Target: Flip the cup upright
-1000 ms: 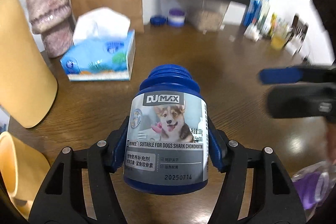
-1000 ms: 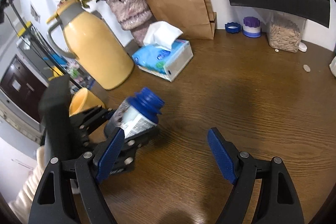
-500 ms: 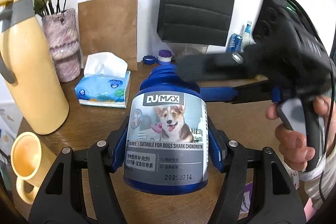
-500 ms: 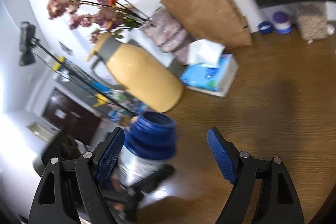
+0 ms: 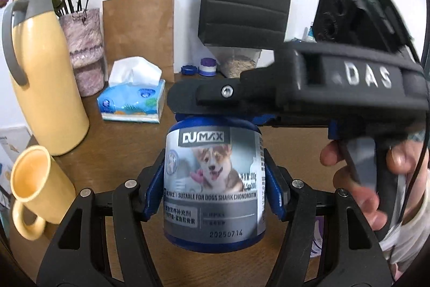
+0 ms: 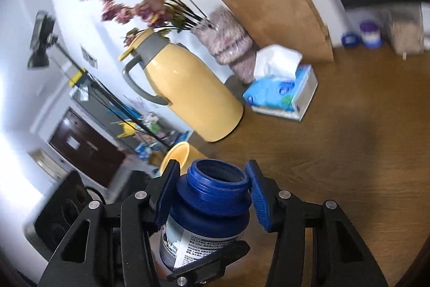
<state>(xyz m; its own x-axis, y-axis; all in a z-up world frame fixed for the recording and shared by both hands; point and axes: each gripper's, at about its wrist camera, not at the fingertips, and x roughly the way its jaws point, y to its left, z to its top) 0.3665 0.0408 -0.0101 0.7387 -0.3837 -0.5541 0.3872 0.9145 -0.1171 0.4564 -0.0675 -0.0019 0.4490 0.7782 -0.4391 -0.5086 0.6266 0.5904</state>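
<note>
My left gripper (image 5: 213, 187) is shut on a blue open-mouthed DUMAX supplement bottle (image 5: 213, 179) and holds it upright above the wooden table. My right gripper (image 6: 212, 195) has come in from the right, its blue pads on either side of the bottle's threaded neck (image 6: 217, 182); the pads look close to the neck, and I cannot tell whether they touch. In the left wrist view the right gripper's body (image 5: 309, 88) crosses over the bottle's top. A yellow cup (image 5: 35, 184) stands upright at the table's left edge, also in the right wrist view (image 6: 178, 156).
A yellow thermos (image 5: 45, 77) stands behind the cup. A tissue box (image 5: 133, 102), a flower vase (image 5: 84, 50), a brown paper bag (image 5: 139, 28) and a black bag (image 5: 244, 4) stand at the back. Small jars (image 5: 208, 66) sit near the wall.
My left gripper has tilted the bottle upright and lifted its view. My right gripper has swung in from the right and narrowed its jaws around the bottle's neck.
</note>
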